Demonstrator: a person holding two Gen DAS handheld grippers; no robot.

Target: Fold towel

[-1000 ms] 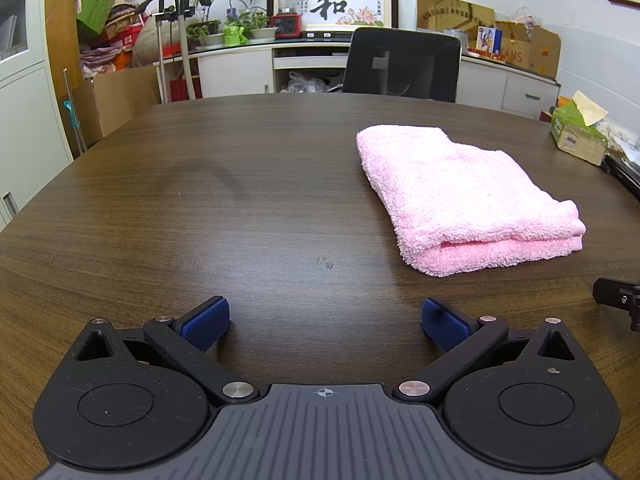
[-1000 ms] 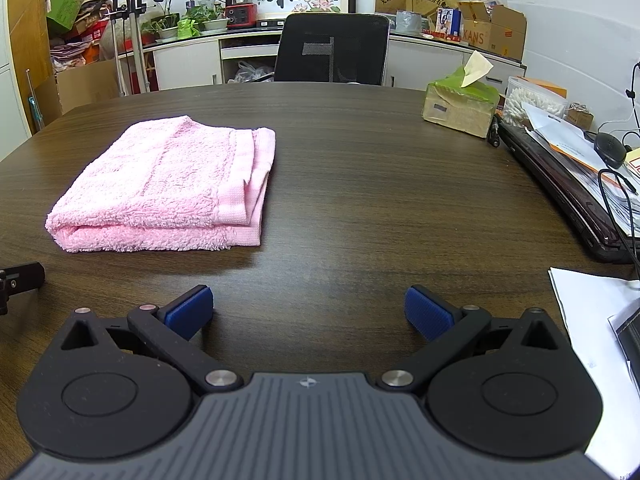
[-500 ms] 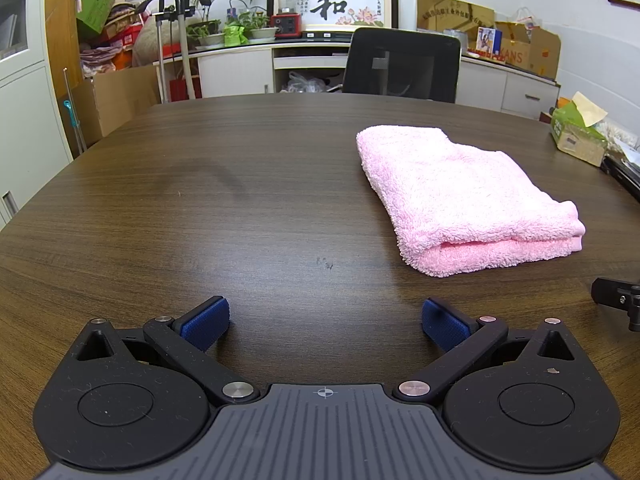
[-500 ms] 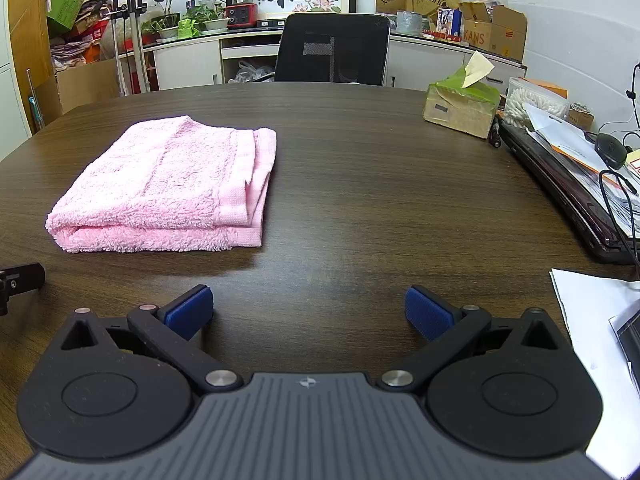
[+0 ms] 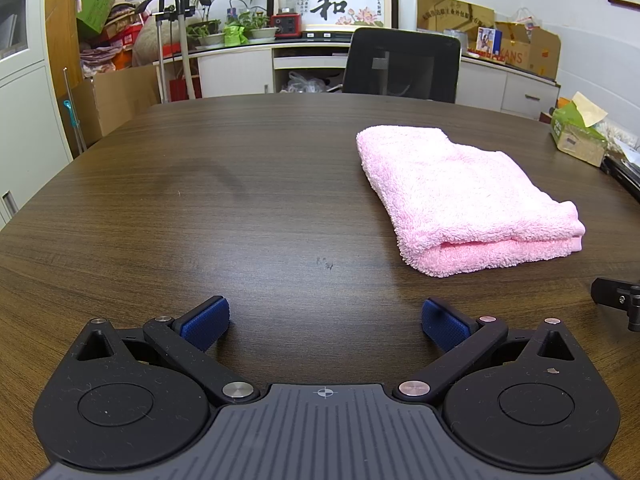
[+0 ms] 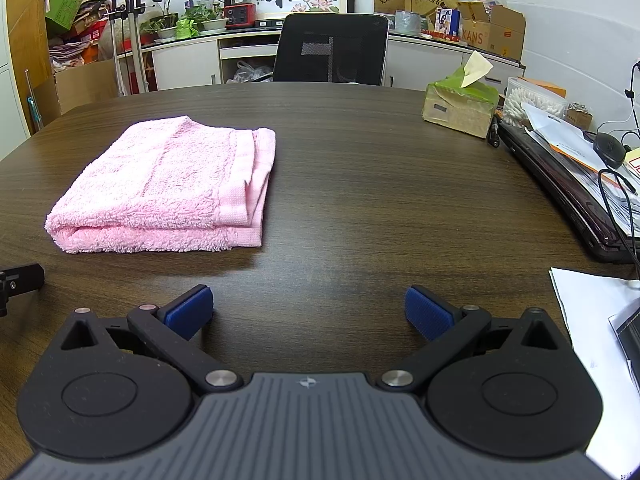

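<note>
folded pink towel on the table, both grippers wide and empty

the pink towel [image 5: 460, 196] lies folded on the dark wooden table [image 5: 240, 200]. in the left wrist view it is in the right half of the frame, a little above the middle. in the right wrist view the same towel [image 6: 168, 184] is in the left half, with its hemmed edges stacked on the side toward the centre of the frame. the layers lie flat on each other, and the thick rounded fold faces the cameras.

the left gripper [image 5: 325, 320] is at the bottom centre of its frame, its blue pads far apart, with only bare table between them. it does not touch the towel. the right gripper [image 6: 308, 310] is also at the bottom centre of its own frame, spread wide and holding nothing, and the towel is well apart from it, up and to the left.

in the right wrist view a green tissue box [image 6: 460, 108] stands on the table at the upper right, and a black office chair [image 6: 332, 50] is behind the far edge of the table, at the top centre. a dark laptop [image 6: 560, 184] with papers on it lies along the right edge.
</note>
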